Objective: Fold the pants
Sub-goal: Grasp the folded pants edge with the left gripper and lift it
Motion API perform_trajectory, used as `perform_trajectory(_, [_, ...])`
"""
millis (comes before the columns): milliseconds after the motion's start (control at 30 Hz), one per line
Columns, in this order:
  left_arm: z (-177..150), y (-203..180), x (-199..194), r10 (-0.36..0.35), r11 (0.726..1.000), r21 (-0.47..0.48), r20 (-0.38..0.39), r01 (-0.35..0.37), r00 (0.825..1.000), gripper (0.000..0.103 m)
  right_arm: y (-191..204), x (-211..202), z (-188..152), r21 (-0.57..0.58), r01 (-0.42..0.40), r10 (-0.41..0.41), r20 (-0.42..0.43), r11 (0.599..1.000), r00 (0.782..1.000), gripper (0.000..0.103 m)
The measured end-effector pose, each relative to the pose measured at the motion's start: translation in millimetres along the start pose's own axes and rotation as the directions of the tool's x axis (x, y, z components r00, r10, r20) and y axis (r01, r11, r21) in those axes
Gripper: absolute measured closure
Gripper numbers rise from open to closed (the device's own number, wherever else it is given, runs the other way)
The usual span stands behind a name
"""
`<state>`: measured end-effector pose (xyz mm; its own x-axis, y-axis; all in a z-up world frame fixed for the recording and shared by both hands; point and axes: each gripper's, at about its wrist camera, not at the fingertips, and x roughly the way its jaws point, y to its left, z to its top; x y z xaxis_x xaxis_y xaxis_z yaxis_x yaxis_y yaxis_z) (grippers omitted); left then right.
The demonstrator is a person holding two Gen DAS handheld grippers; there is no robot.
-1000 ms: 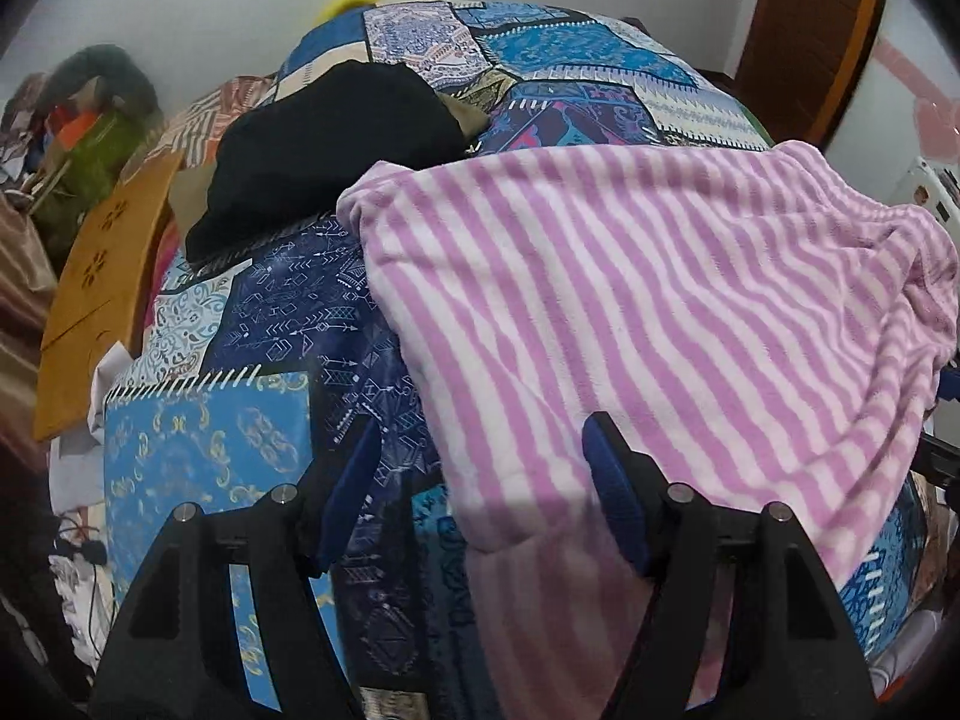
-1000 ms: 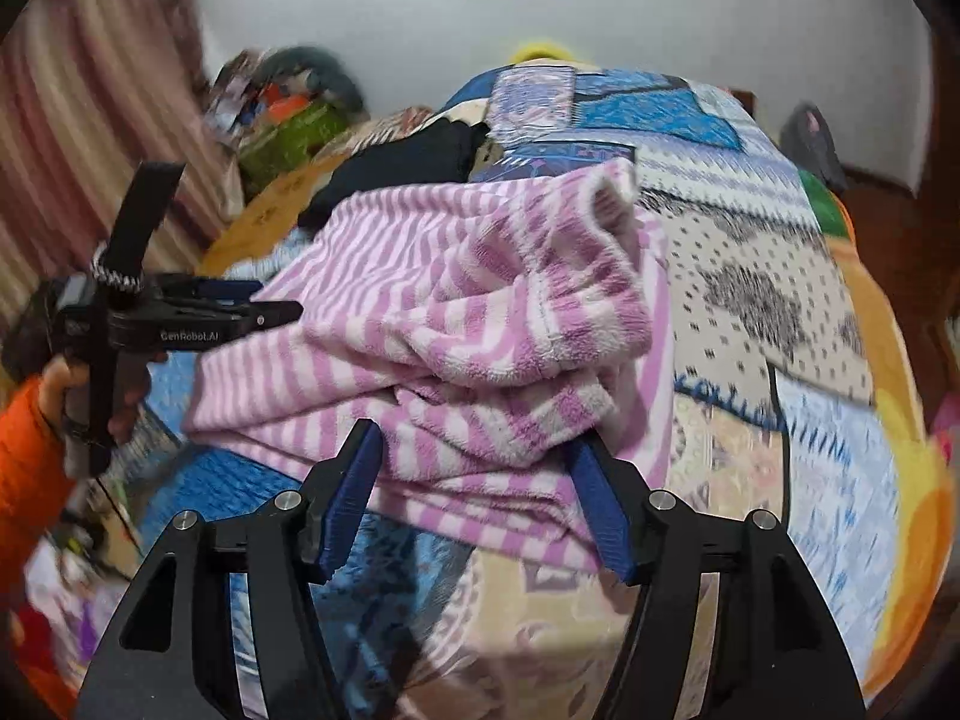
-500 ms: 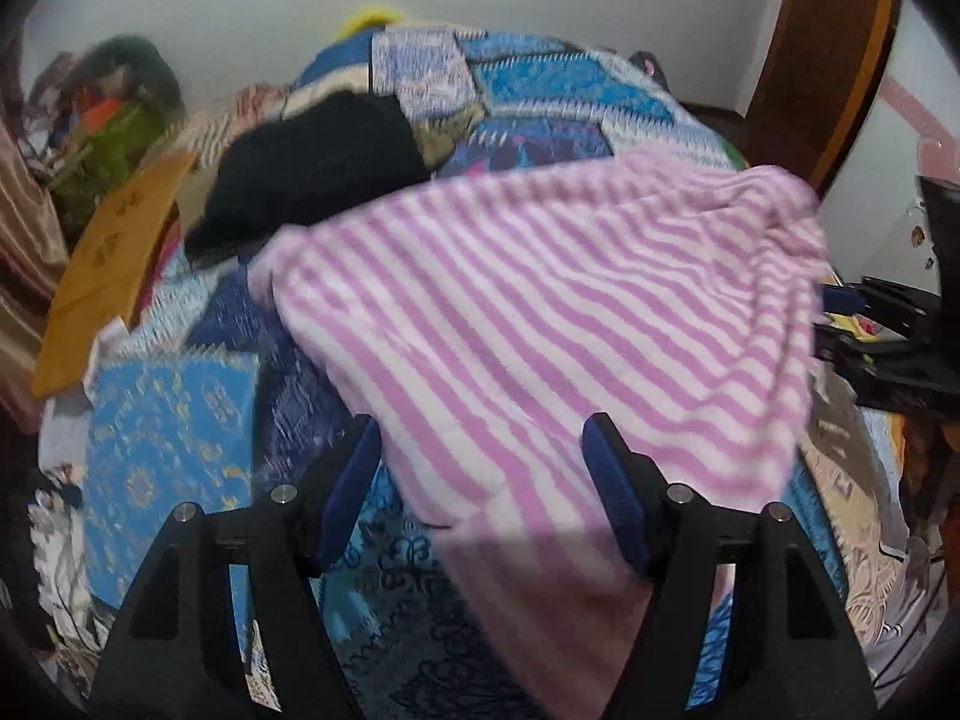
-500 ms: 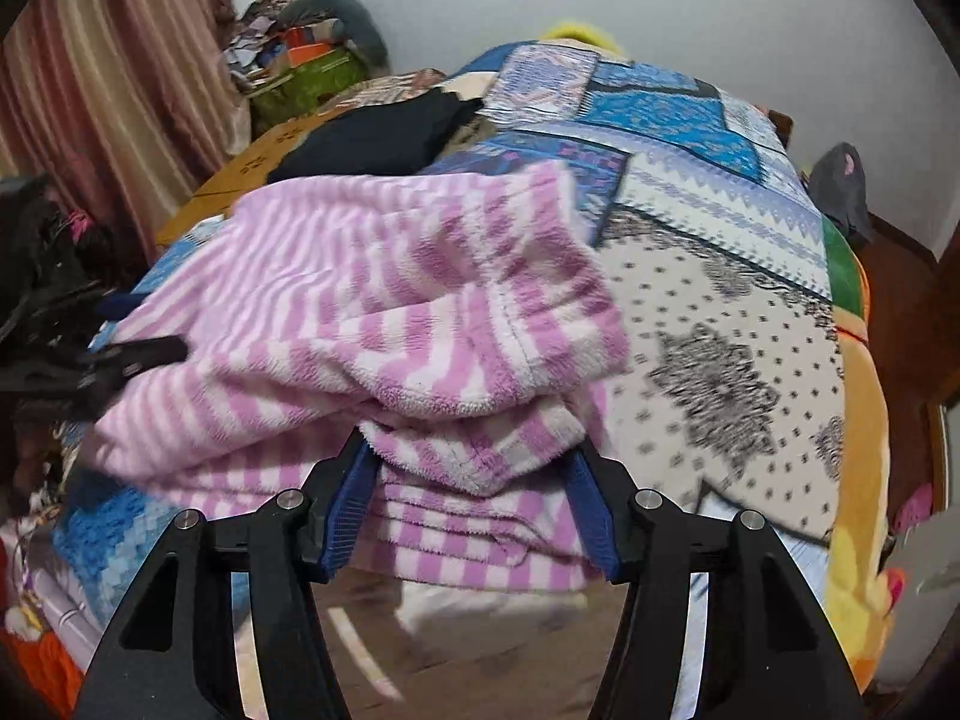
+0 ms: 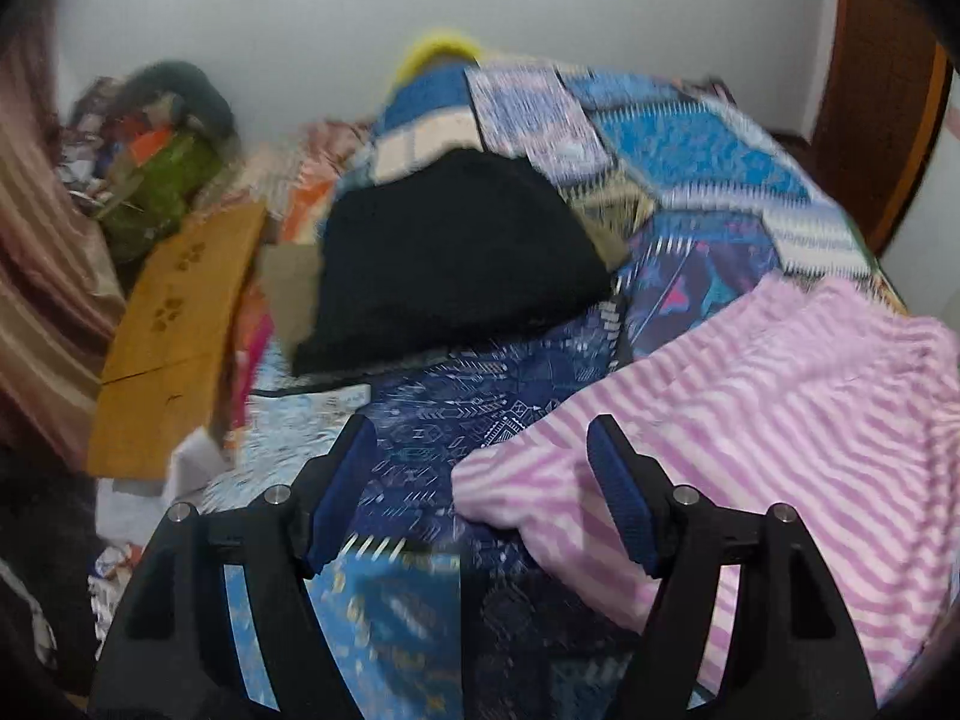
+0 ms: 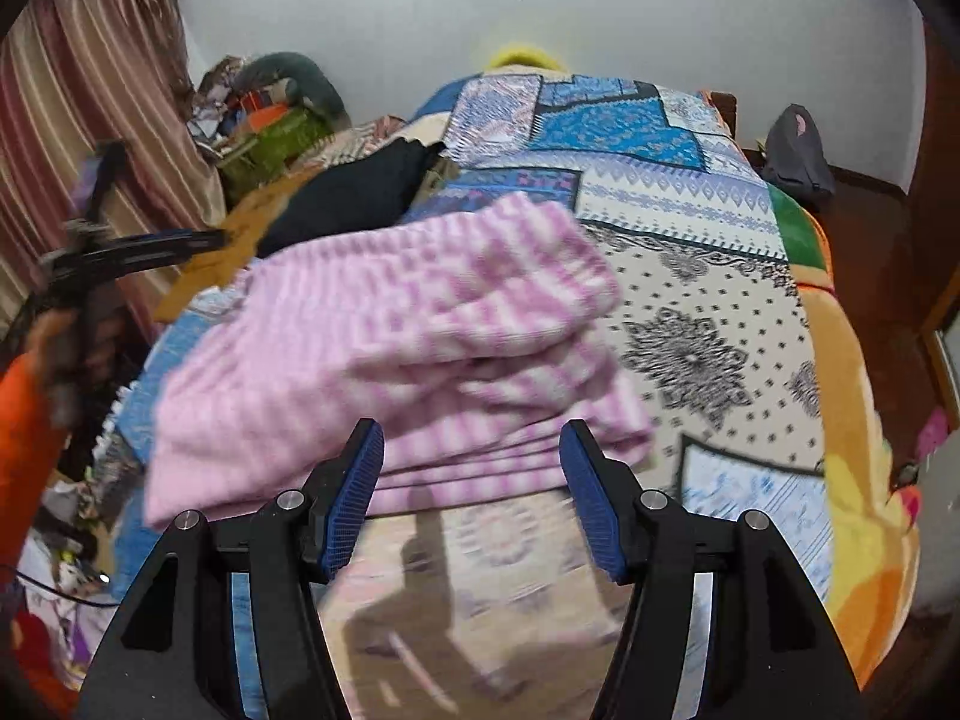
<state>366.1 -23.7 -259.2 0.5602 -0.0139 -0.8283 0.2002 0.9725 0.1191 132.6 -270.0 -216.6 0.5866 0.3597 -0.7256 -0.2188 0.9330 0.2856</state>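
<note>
Folded pink-striped pants lie on the patchwork bed cover. The right gripper and the left gripper stand apart from the cloth, jaws open and empty. Best practice: square the stacked edges, press flat before any further fold.
</note>
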Motion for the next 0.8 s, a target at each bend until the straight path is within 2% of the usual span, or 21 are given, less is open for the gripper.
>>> perform_trajectory(167, [-3, -8, 62, 0.023, 0.996, 0.088, -0.100, -0.014, 0.995, 0.030, 30, 2, -6, 0.029, -0.036, 0.036, -0.001, 0.999, 0.999, 0.045])
perform_trajectory(233, [-12, -14, 82, 0.005, 0.994, 0.111, -0.163, 0.014, 0.987, 0.031, 40, 11, -7, 0.008, -0.033, 0.033, -0.019, 0.999, 0.999, 0.044])
perform_trajectory(267, [-17, -18, 85, -0.005, 0.993, 0.118, -0.164, 0.024, 0.986, 0.035, 44, 19, -7, -0.008, -0.027, 0.026, -0.036, 1.000, 0.999, 0.043])
perform_trajectory(367, [-26, -23, 77, 0.001, 0.989, 0.145, -0.129, 0.017, 0.992, 0.040, 48, 47, -10, -0.058, -0.016, 0.010, -0.111, 0.998, 0.994, 0.043])
perform_trajectory(433, [-33, -25, 72, 0.009, 0.986, 0.165, -0.136, 0.014, 0.991, 0.043, 44, 49, -9, -0.092, -0.033, 0.023, -0.104, 0.995, 0.994, 0.043])
perform_trajectory(533, [-45, -30, 60, 0.006, 0.983, 0.185, -0.150, 0.022, 0.989, 0.055, 35, 50, -2, -0.138, -0.003, -0.014, -0.122, 0.990, 0.992, 0.044])
perform_trajectory(600, [-55, -39, 49, 0.029, 0.976, 0.219, -0.142, 0.003, 0.989, 0.062, 22, 53, 1, -0.158, 0.009, -0.030, -0.134, 0.987, 0.990, 0.044])
perform_trajectory(667, [-66, -49, 36, 0.063, 0.970, 0.242, -0.132, -0.030, 0.989, 0.064, 9, 54, 3, -0.148, -0.004, -0.017, -0.146, 0.989, 0.989, 0.043])
perform_trajectory(733, [-73, -51, 27, 0.059, 0.973, 0.228, -0.135, -0.027, 0.989, 0.064, -7, 56, 8, -0.153, 0.002, -0.025, -0.152, 0.988, 0.988, 0.043])
perform_trajectory(800, [-85, -54, 16, 0.031, 0.978, 0.209, -0.148, 0.001, 0.989, 0.072, -20, 58, 13, -0.174, 0.031, -0.057, -0.148, 0.984, 0.987, 0.043])
